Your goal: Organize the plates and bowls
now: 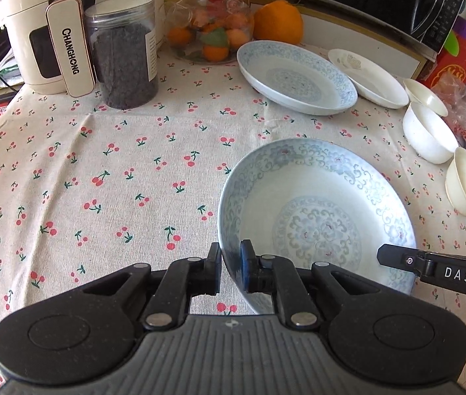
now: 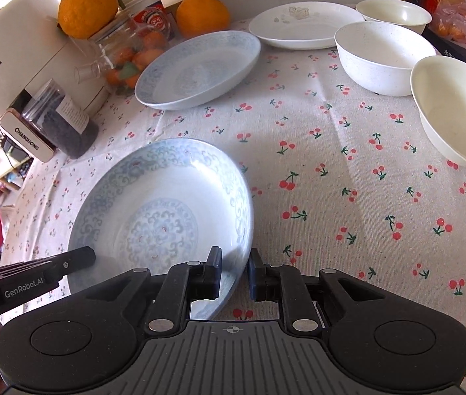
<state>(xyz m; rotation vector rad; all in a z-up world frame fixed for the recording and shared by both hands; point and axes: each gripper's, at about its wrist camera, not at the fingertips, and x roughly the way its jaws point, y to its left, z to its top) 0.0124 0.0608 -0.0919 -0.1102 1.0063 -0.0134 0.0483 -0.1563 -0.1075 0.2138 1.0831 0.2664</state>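
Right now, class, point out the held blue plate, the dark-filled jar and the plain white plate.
Held blue plate [image 1: 318, 230], left wrist view, centre medallion.
Dark-filled jar [image 1: 124, 62], left wrist view, side wall.
Plain white plate [image 2: 305, 28], right wrist view, bare inside.

Both cams sit just behind their own fingers, angled steeply down at the tablecloth [image 1: 117, 164], close range, fisheye bend at the edges. Left wrist view looks from the near left side of the patterned plate [image 1: 318, 210], with the right gripper [image 1: 397, 258] poking in from its right edge. Right wrist view looks from the plate's right side, with the left gripper [image 2: 78, 256] entering from its left edge. Shared: that plate, second patterned plate [image 2: 200, 69], white bowls [image 2: 384, 56], jar and appliance at the back.
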